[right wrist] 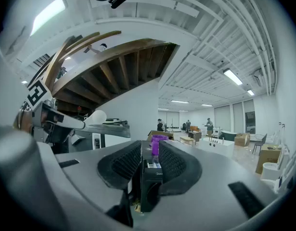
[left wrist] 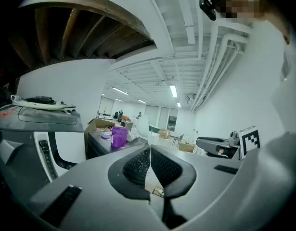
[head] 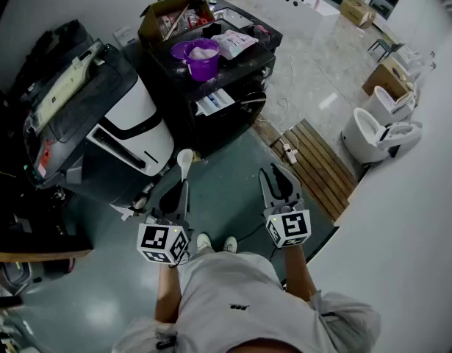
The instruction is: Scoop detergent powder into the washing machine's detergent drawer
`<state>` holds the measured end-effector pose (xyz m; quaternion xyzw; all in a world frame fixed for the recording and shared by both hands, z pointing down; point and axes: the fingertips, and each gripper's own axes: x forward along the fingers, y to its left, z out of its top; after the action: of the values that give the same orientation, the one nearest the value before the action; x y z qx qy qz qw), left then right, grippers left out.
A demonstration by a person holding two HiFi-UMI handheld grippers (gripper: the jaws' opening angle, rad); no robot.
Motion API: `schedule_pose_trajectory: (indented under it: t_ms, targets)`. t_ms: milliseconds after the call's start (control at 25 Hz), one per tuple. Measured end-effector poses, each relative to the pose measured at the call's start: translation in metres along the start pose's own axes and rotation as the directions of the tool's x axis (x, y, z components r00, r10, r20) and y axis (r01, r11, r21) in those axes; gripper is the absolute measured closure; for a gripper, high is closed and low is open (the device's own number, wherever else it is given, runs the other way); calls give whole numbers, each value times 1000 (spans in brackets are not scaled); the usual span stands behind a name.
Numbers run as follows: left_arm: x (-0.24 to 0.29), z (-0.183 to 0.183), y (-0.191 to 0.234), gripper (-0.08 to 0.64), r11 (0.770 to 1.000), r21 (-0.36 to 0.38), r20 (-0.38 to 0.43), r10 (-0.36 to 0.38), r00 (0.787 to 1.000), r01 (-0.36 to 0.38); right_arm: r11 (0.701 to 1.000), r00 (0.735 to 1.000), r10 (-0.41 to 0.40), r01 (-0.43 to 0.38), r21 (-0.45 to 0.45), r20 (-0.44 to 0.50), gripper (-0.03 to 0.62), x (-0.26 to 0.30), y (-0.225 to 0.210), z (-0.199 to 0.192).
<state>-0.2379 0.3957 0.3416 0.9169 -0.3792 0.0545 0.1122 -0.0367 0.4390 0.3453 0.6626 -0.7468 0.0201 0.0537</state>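
While the left claw [head: 183, 187] pinches a scoop [head: 184, 158], the right claw [head: 278, 175] hovers alongside, parted, empty.

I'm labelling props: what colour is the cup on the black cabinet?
Purple; the cup shows best in the head view.

The washing machine [head: 134, 120] stood at the left. Just right of it, the counter [head: 246, 66] carried a cup [head: 202, 59] near its front, a bag [head: 237, 43] to the cup's right and an open box [head: 174, 17] behind, at the back left corner. Nearer the person, over the floor [head: 226, 190], the left claw [head: 183, 186] sat before the machine with a scoop [head: 184, 159] jutting forward from it. The right claw [head: 279, 179] was beside it, and a slatted platform [head: 314, 160] and two toilets [head: 372, 134] lay farther right.
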Motion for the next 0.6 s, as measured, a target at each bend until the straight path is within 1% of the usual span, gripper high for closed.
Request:
schedule_pose_trajectory:
  t_ms: [80, 200, 280, 320, 480, 600]
  targets:
    - [1, -4, -9, 543, 1000, -11, -11, 8, 1000, -8, 1000, 1000, 7, -7, -2, 1, 502, -5, -7, -2]
    - [5, -7, -21, 543, 1000, -6, -6, 4, 1000, -4, 999, 1000, 28, -28, 17, -9, 493, -7, -12, -8]
    - [7, -8, -26, 543, 1000, 1, -1, -2, 1000, 2, 998, 998, 54, -53, 44, -16, 442, -5, -11, -14]
    - [10, -9, -28, 543, 1000, 5, -1, -2, 1000, 2, 996, 998, 68, -67, 55, -17, 436, -3, -10, -17]
    - [23, -9, -29, 543, 1000, 22, -5, 2, 1000, -2, 993, 995, 99, -98, 66, -8, 431, 8, -7, -19]
    - [35, -10, -21, 543, 1000, 27, 0, 2, 1000, -2, 992, 994, 112, -111, 61, -10, 431, 24, -6, -21]
